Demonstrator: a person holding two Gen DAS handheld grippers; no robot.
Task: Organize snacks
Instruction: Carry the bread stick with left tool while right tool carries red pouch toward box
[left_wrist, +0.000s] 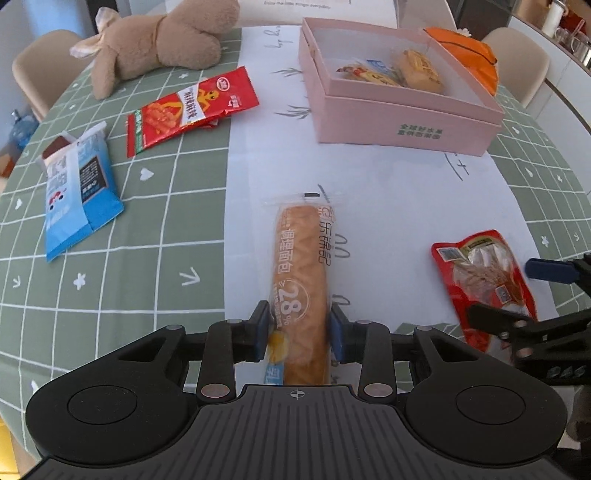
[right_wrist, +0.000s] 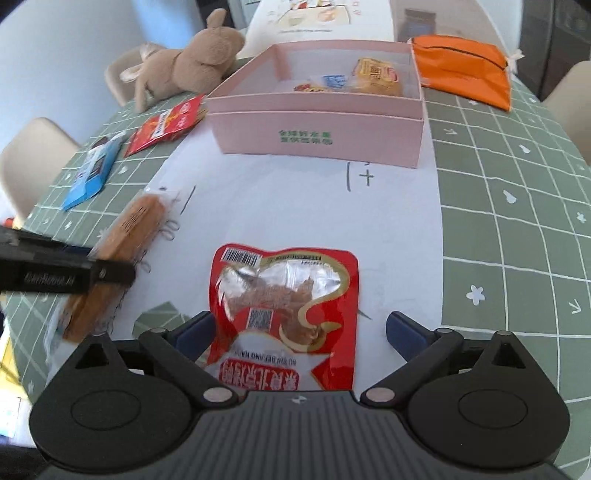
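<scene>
The left gripper (left_wrist: 299, 332) had its jaws clamped on the long clear-wrapped bread stick (left_wrist: 301, 280) on the bench (left_wrist: 166, 206); the right gripper (right_wrist: 299, 332), jaws apart, straddled the red plastic meat pouch (right_wrist: 284, 314).

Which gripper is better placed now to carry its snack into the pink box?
Left gripper: it looks shut on the bread packet. The right gripper is open around the red pouch, not gripping yet.

Bright, soft daylight, perhaps from the far side; strong fisheye bending at edges, slight motion blur.
</scene>
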